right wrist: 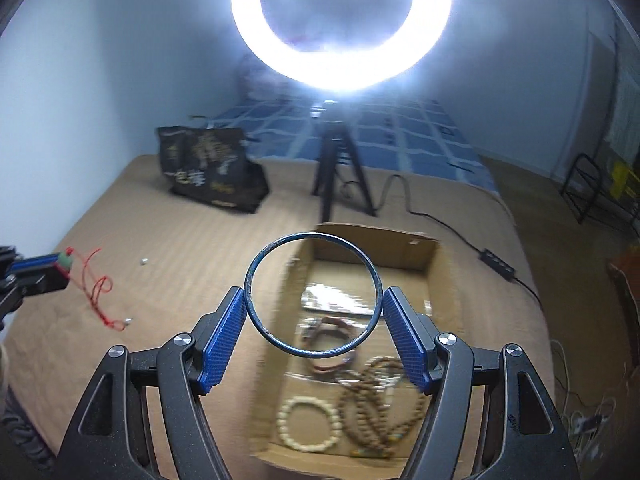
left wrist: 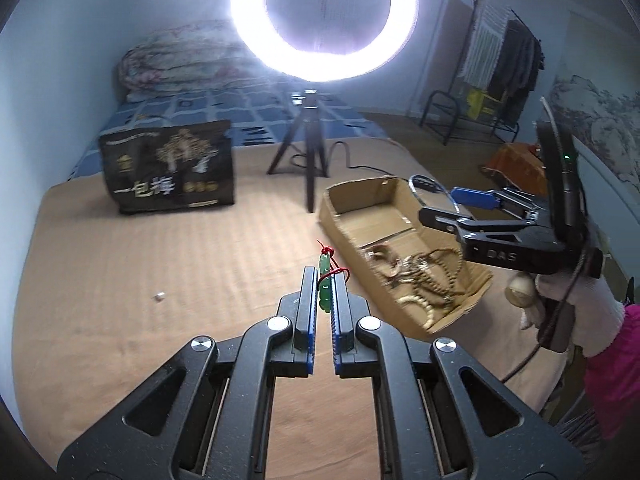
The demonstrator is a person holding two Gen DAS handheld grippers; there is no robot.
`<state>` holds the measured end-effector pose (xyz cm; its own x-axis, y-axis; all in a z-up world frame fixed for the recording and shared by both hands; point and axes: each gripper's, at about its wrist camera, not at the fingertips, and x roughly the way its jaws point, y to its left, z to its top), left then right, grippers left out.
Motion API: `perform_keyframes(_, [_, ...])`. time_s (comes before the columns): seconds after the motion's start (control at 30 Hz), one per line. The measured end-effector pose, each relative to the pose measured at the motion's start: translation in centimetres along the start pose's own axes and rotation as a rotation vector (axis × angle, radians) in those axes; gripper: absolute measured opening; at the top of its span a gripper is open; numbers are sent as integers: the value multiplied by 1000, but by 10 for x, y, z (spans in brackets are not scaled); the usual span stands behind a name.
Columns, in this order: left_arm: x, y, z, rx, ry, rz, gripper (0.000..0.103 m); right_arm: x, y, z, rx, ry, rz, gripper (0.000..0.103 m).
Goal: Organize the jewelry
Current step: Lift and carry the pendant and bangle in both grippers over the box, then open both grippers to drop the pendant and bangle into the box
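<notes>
From the left wrist we count one green pendant on a red cord, pinched between the pads of our left hand-held gripper, which sits low over the tan bed and points straight ahead. One cardboard box lies just to the right with a blurry tangle of beads inside. Our right hand-held gripper hangs over the box's right side, gloved hand on the grip, with a dark bangle held between its fingers. One tiny white bead sits alone on the bed to the left. Further back: one black bag, one tripod, one ring light.

From the right wrist, the right hand-held gripper is spread wide and clamped on the bangle at both sides, held level above the box. Through and below the ring we make out one white bracelet, one brown-red bracelet and a brown bead heap; the blur stops us counting strands. At far left the left hand-held gripper holds the pendant, its red cord trailing onto the bed, with two loose beads nearby.
</notes>
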<state>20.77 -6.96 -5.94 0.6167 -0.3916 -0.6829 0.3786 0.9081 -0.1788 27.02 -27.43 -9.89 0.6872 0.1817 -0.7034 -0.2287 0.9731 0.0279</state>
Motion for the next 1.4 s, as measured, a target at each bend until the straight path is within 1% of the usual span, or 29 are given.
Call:
perform_keyframes(0.3, [33, -50, 6, 17, 22, -76, 4, 9, -30, -4, 42, 19, -52, 70])
perform_keyframes(0.6, [69, -80, 2, 14, 78, -129, 4, 25, -46, -10, 74, 55, -67, 70])
perform_keyframes(0.87, [89, -100, -7, 33, 117, -141, 4, 31, -53, -13, 101, 68, -60, 70])
perform_keyframes(1.13, [98, -103, -9, 37, 146, -137, 5, 30, -55, -13, 112, 64, -67, 71])
perform_keyframes(1.17, [99, -103, -9, 37, 149, -134, 8, 30, -56, -13, 113, 64, -71, 71])
perform_keyframes(1.2, [99, -103, -9, 37, 151, -131, 16, 30, -56, -13, 115, 66, -75, 71])
perform_keyframes(1.27, [100, -101, -9, 35, 152, -123, 26, 29, -57, -13, 118, 68, -74, 71])
perform_keyframes(1.4, [100, -98, -8, 36, 147, -119, 26, 28, -59, -13, 125, 67, -81, 71])
